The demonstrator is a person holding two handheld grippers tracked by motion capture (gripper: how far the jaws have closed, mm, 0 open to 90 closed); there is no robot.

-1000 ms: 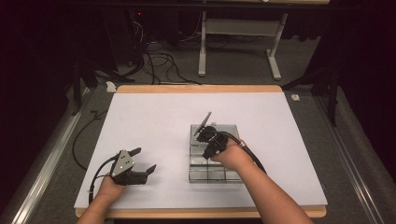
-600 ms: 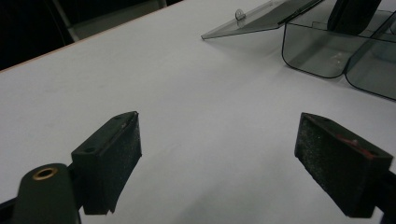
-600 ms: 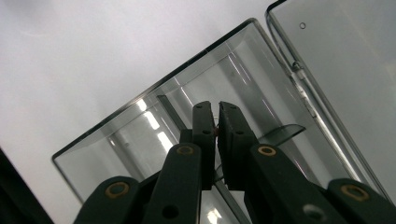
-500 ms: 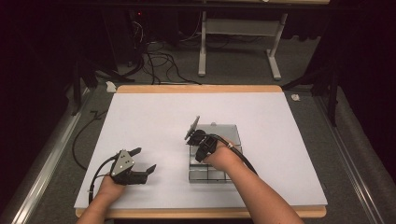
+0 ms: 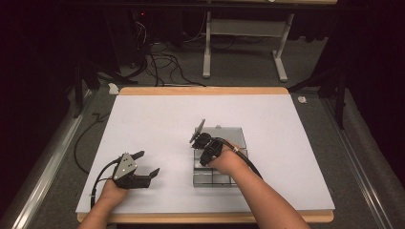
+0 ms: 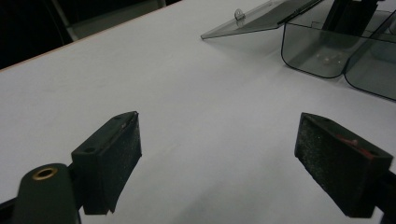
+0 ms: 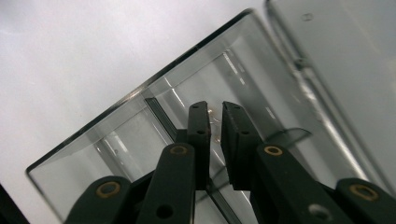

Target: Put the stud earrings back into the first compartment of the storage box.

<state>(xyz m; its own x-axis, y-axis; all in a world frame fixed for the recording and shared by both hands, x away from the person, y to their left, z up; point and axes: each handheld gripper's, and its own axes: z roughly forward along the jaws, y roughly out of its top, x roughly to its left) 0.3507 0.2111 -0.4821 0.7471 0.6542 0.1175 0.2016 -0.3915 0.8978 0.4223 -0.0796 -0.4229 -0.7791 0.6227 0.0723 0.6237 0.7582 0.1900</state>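
The white table (image 5: 157,119) is lying under everything, and no writing or label is showing on it or on anything else here. Toward its 5 o'clock part a clear plastic box (image 5: 217,176) with divided compartments is sitting, its lid (image 5: 229,134) folded back flat on the table at the box's 12 o'clock side.

The right gripper (image 5: 203,155) is dipping into the box at its 11 o'clock corner, the hand (image 5: 228,162) behind it. In the right gripper view the two black jaws are standing over a compartment next to a thin dividing wall (image 7: 161,119), with only a narrow slit between the pads. They have just been opening slightly, and nothing can be made out pinched between them; a faint glint in the gap is too small to tell.

The left gripper (image 5: 148,164) is resting near the table's 7 o'clock edge, well apart from the box, jaws spread wide over bare tabletop and holding nothing.
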